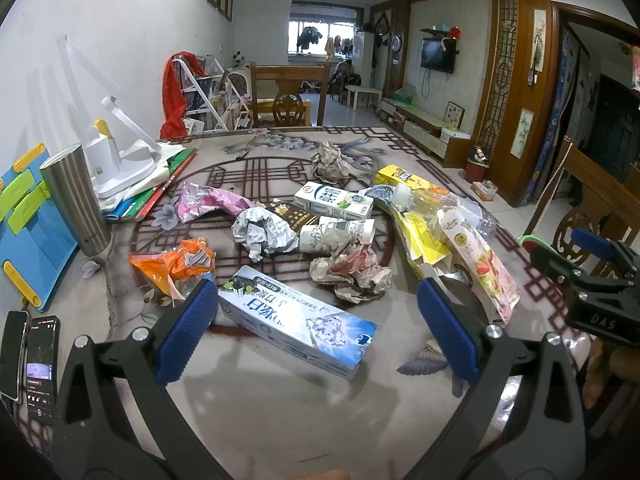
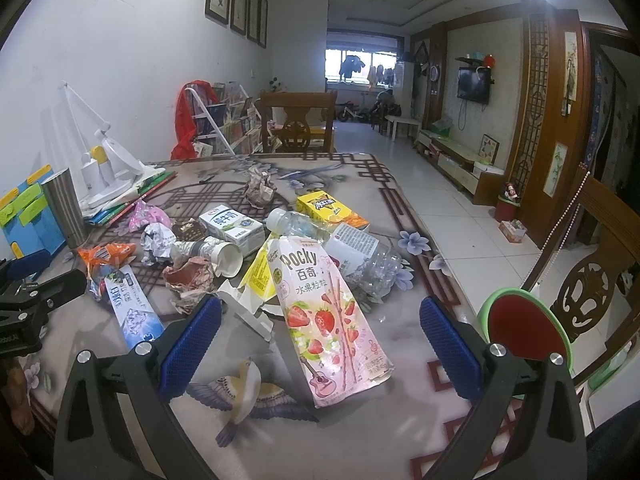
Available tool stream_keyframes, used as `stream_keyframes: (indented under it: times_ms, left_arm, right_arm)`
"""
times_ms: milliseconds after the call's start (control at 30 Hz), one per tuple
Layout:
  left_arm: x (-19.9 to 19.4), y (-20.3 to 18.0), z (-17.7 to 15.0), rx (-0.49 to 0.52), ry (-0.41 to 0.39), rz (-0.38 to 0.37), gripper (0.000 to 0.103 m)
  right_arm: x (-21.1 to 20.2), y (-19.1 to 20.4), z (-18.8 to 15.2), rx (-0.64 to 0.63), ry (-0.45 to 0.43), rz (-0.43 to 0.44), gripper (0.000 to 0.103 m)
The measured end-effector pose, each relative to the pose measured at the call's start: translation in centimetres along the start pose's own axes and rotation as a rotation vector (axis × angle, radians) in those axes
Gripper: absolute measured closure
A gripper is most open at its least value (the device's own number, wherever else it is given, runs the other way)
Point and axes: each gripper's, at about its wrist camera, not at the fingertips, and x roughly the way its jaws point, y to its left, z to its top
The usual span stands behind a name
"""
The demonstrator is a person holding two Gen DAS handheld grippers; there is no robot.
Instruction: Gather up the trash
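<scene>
Trash lies scattered over the patterned table (image 1: 280, 408). A blue and white toothpaste box (image 1: 298, 330) lies between the blue pads of my open left gripper (image 1: 316, 326), untouched. My right gripper (image 2: 320, 344) is open too, its pads either side of a pink Pocky pouch (image 2: 328, 320) without contact. Behind these lie crumpled paper (image 1: 352, 276), an orange wrapper (image 1: 176, 262), a paper cup (image 2: 218, 254), a milk carton (image 1: 334, 200), a yellow carton (image 2: 330, 208) and a crushed clear bottle (image 2: 360, 256). The right gripper (image 1: 588, 276) also shows at the left wrist view's right edge.
A steel tumbler (image 1: 76, 200), a white desk lamp (image 1: 120, 160) on books and a blue stand (image 1: 28, 232) crowd the table's left. Two phones (image 1: 32, 360) lie at the near left corner. A green-rimmed bin (image 2: 524, 328) stands off the right edge, beside a wooden chair (image 2: 592, 280).
</scene>
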Motion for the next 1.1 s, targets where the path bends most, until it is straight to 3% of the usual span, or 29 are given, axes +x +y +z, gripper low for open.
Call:
stream_keyframes:
  times_ms: [867,1000,1100]
  left_arm:
    - [0.1,-0.1,-0.6,-0.011,0.015,0.000,0.005]
    - [0.5,-0.3,-1.2,-0.024,0.049,0.004,0.005]
    - [1.7,0.4,-1.5,-0.078,0.118,-0.011,0.005]
  right_arm:
    - [0.2,-0.1,-0.3,-0.004,0.015,0.009,0.007]
    - [1.1,0.0,-0.6,-0.041,0.049,0.018,0.007]
    - [2.3,0.1,-0.8,-0.062,0.101,0.036,0.007]
